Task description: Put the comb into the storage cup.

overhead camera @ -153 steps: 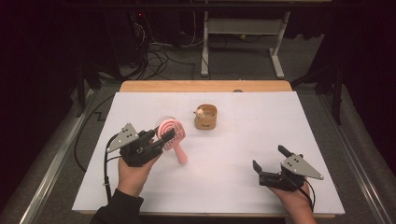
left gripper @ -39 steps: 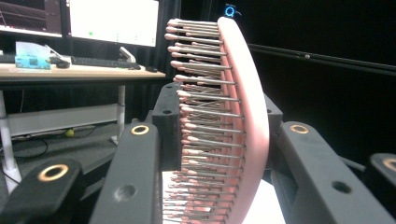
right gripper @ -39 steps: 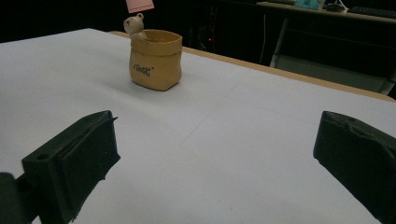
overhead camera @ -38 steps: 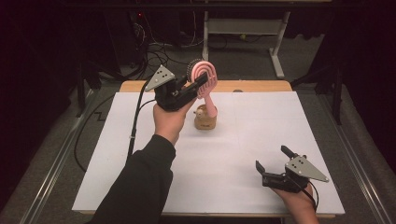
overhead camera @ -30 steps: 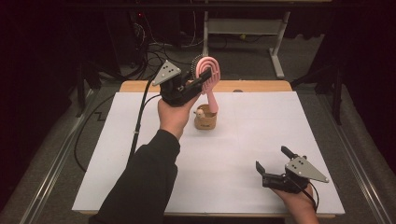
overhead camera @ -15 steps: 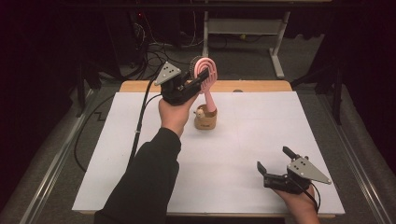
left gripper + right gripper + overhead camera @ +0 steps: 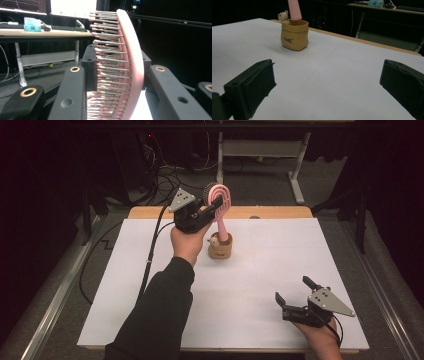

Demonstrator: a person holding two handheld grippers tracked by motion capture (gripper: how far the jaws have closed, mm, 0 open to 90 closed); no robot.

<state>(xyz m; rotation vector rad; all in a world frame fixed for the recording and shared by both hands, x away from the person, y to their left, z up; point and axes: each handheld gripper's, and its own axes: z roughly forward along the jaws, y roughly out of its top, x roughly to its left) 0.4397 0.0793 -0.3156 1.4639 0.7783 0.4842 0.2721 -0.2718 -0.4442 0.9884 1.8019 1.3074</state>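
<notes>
1. Table point(image 7: 150, 285): flat, white, matte.
2. Left gripper point(image 7: 212, 209): jaws clamped on the brush head. Right gripper point(image 7: 295, 296): jaws apart, holding nothing, resting near the table's near edge.
3. Brush point(image 7: 220, 212): light, stiff pink plastic with springy pins, probably best gripped at the head; upright, handle in the pot.
4. Pot point(image 7: 294, 35): small, tan, sack-shaped, probably tippy.

Wooden table point(image 7: 280, 212), white sheet point(image 7: 260, 280) on top; tan pot point(image 7: 220, 251) on sheet.

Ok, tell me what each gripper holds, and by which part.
The left gripper is shut on the pink hairbrush at its bristled head, handle end down in the small tan pot. The right gripper is open and holds nothing.
</notes>
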